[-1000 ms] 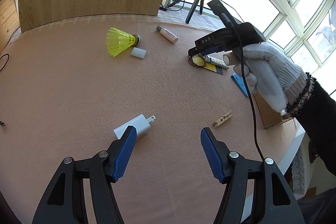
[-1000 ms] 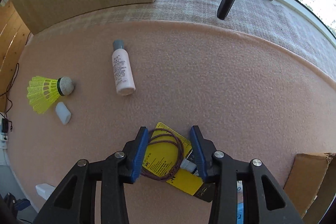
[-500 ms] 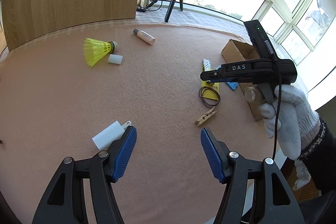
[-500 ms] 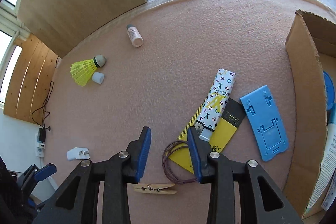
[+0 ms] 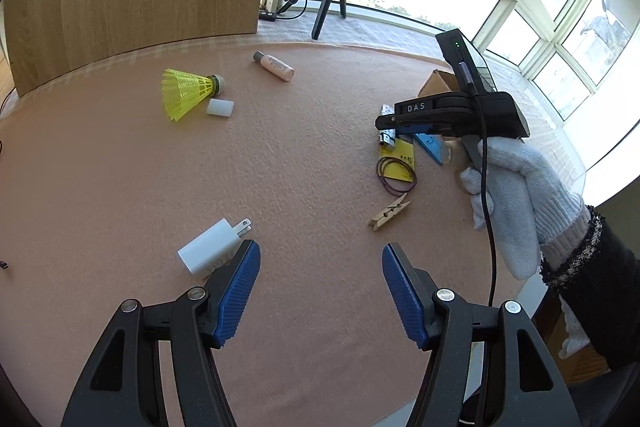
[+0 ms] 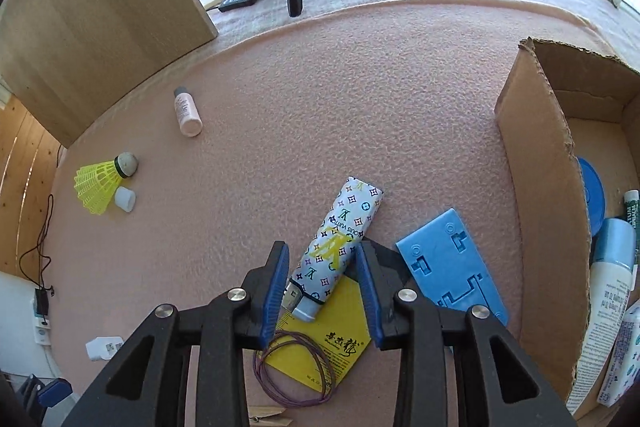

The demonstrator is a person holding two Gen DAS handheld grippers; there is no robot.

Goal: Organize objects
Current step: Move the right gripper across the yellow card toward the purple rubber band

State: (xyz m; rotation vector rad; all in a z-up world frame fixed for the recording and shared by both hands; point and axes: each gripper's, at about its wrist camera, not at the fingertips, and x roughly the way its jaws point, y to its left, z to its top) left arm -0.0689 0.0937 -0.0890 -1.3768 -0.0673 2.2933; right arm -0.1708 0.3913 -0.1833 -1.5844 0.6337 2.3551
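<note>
My left gripper (image 5: 320,291) hangs tilted down over the table with its blue pads set wide apart and nothing between them. My right gripper (image 6: 322,285) points steeply down, and its jaws are closing, though the pads do not yet press on anything. My right hand (image 5: 508,195), in a white knit glove with a dark sleeve, wraps the handle.

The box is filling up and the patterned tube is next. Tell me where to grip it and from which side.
Grip the white monogram-patterned tube across its round body near the capped end, from above. It lies flat on the pink mat, partly over a yellow card, so the long sides are free. The right tongs already straddle that end and are closing, pads not yet pressing.
</note>
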